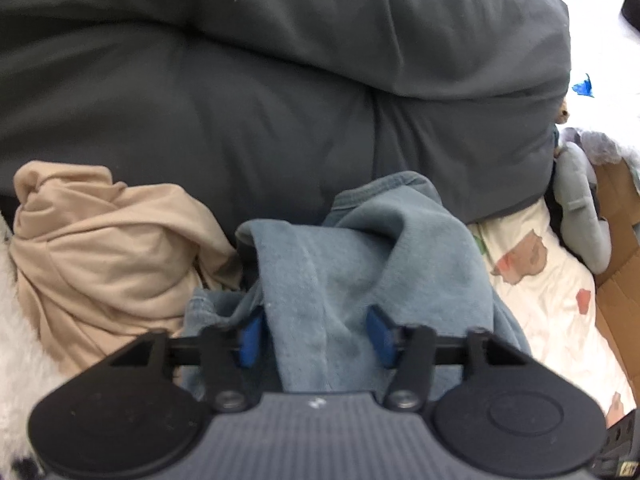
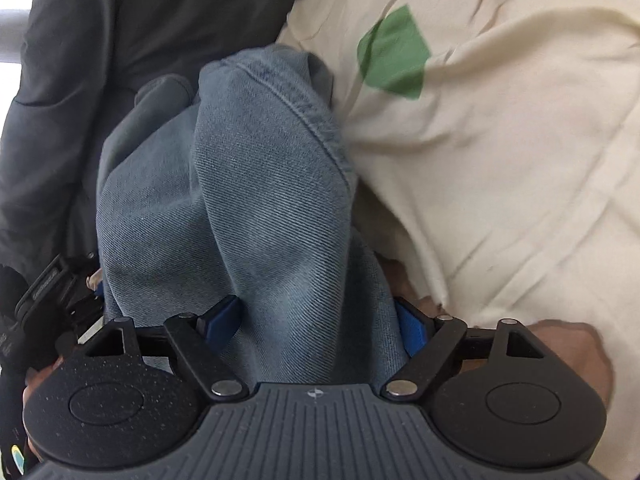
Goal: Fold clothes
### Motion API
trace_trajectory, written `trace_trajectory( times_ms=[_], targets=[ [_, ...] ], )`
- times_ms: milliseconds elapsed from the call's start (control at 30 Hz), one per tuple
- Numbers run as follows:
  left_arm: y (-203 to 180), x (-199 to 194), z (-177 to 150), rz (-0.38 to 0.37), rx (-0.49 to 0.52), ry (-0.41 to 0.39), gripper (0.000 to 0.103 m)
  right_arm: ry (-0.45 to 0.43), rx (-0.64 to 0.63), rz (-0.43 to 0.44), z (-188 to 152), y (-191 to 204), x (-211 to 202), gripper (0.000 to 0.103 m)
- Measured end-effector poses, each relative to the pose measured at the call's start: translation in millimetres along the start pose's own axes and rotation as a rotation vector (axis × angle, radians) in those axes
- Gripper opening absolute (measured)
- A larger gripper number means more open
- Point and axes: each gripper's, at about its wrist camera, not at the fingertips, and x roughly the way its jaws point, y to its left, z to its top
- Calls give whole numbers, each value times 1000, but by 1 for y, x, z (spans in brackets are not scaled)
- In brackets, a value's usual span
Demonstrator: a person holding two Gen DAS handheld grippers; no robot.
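L wrist: left gripper (image 1: 316,334) about half open, blue pads flanking a fold of the blue jeans (image 1: 340,264); real pinch can't tell. Jeans lie betw. beige garment (image 1: 104,248) & patterned sheet (image 1: 552,288), grey duvet (image 1: 260,80) behind.

R wrist: right gripper (image 2: 316,326) wider, jeans (image 2: 248,200) bunched betw. pads; grip can't tell. Cream sheet (image 2: 500,160) beside.

Blue denim garment, bunched, in both wrist views

The denim garment (image 1: 344,264) is faded blue with a stitched seam, crumpled into a tall fold in the lower middle of the left wrist frame, against dark grey bedding. In the right wrist frame it (image 2: 256,200) stands as a ridge from bottom centre toward upper middle, seam curving down its right side. A beige garment (image 1: 108,248) lies wadded at middle left.
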Motion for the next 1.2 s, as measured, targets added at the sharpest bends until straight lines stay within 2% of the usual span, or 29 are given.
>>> trace_trajectory(
  times_ms=[33, 67, 100, 167, 267, 567, 767, 967, 1200],
  targets=[
    [1, 2, 1, -5, 0, 5, 23, 10, -13, 5, 1, 1, 1, 59],
    [1, 3, 0, 1, 2, 0, 16, 21, -29, 10, 1, 3, 1, 38],
    [1, 3, -1, -4, 5, -2, 10, 27, -49, 12, 1, 6, -1, 21],
    [1, 1, -3, -12, 14, -8, 7, 22, -95, 5, 0, 13, -8, 13],
    [-1, -7, -8, -16, 28, -32, 5, -13, -116, -12, 0, 17, -23, 10],
    [-8, -39, -24, -66, 7, -12, 4, -172, -121, -135, 11, 20, -77, 9],
    [-19, -63, -55, -115, -18, 34, 4, -235, -152, -218, 17, 14, -125, 9],
    [-39, -76, -88, -164, -66, 75, 4, -296, -171, -279, 39, 14, -150, 9],
    [-62, -74, -130, -216, -143, 150, 4, -334, -221, -351, 55, 11, -190, 9]
  ],
)
